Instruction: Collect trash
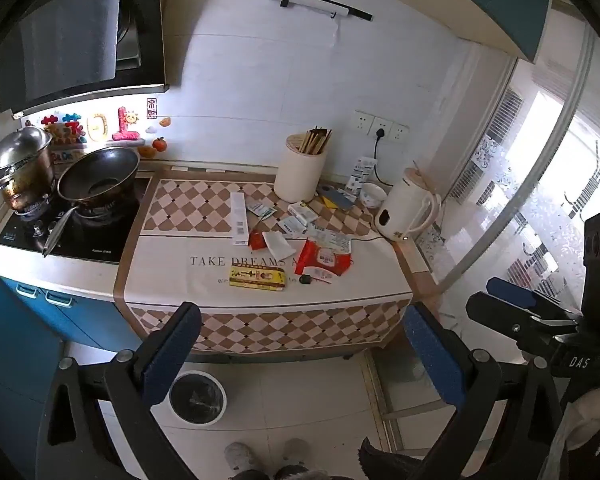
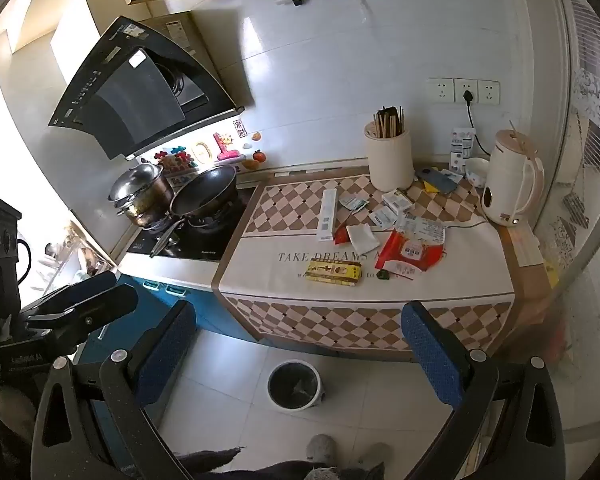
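Observation:
Trash lies scattered on the checked cloth of the counter (image 1: 204, 280): a yellow box (image 1: 257, 277), a red wrapper (image 1: 322, 260), a long white box (image 1: 239, 218), a white napkin (image 1: 278, 242) and several small sachets. A round bin (image 1: 197, 398) with a dark liner stands on the floor below the counter's front edge. My left gripper (image 1: 300, 320) hangs open in front of the counter, nothing between its blue pads. My right gripper (image 2: 299, 316) is open too, level with it and empty, short of the yellow box (image 2: 332, 273) and above the bin (image 2: 294, 385).
A white chopstick holder (image 1: 300, 174), a small bowl (image 1: 372, 194) and a plugged-in white kettle (image 1: 406, 214) stand at the back right. On the stove at left are a wok (image 1: 98, 178) and a steel pot (image 1: 20, 172). A person's feet (image 1: 266, 458) are on the tiled floor.

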A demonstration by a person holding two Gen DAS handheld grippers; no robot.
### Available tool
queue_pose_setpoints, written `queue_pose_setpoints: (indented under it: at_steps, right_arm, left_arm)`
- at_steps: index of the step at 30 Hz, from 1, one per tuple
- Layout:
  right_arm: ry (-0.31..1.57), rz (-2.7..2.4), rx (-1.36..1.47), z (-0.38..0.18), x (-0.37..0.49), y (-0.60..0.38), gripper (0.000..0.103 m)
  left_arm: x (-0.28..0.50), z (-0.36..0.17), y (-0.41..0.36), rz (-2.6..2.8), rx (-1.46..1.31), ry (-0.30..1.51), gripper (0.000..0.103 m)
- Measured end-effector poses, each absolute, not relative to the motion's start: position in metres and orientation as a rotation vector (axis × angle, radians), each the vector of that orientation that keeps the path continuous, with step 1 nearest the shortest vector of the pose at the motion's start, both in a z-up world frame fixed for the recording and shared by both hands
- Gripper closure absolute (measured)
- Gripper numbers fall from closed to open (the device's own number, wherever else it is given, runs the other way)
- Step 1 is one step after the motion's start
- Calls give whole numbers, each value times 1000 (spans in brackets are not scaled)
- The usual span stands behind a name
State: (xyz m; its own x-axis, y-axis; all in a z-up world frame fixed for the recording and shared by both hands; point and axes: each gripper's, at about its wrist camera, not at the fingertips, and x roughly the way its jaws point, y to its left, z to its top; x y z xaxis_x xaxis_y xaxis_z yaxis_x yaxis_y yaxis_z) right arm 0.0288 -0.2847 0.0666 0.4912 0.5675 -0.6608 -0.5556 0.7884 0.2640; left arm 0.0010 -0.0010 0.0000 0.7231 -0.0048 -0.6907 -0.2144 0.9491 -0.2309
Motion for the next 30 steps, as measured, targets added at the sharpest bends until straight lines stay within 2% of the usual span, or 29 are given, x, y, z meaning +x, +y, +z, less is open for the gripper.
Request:
queue_pose_setpoints:
  at_steps: [30]
  right_arm:
    - [803,703,2,75,31,-283,0]
  left_arm:
    - [-1,10,5,81,-309,721,0]
